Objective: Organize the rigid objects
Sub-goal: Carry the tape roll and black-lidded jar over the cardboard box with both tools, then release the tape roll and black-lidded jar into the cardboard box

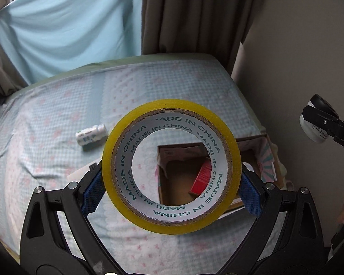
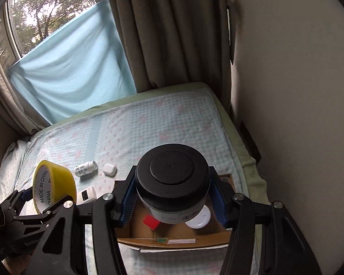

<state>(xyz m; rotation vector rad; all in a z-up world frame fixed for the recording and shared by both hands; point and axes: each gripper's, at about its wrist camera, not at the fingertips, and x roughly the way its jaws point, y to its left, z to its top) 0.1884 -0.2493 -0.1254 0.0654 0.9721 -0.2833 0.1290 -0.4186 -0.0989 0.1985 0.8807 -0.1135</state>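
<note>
Yellow tape (image 1: 171,162), stiff and light, sits clamped across its outer rim in the left gripper (image 1: 172,183), held above the bed (image 1: 57,160) near the box (image 1: 252,146). From the right wrist, the right gripper (image 2: 173,197) pinches a black-lidded jar (image 2: 173,183) by its sides over the box; it is probably heavier and slick, so that side grip below the lid suits it.

Glossy yellow tape roll (image 1: 171,167) on a cardboard core — jar (image 2: 173,184) lid matt black plastic.
</note>
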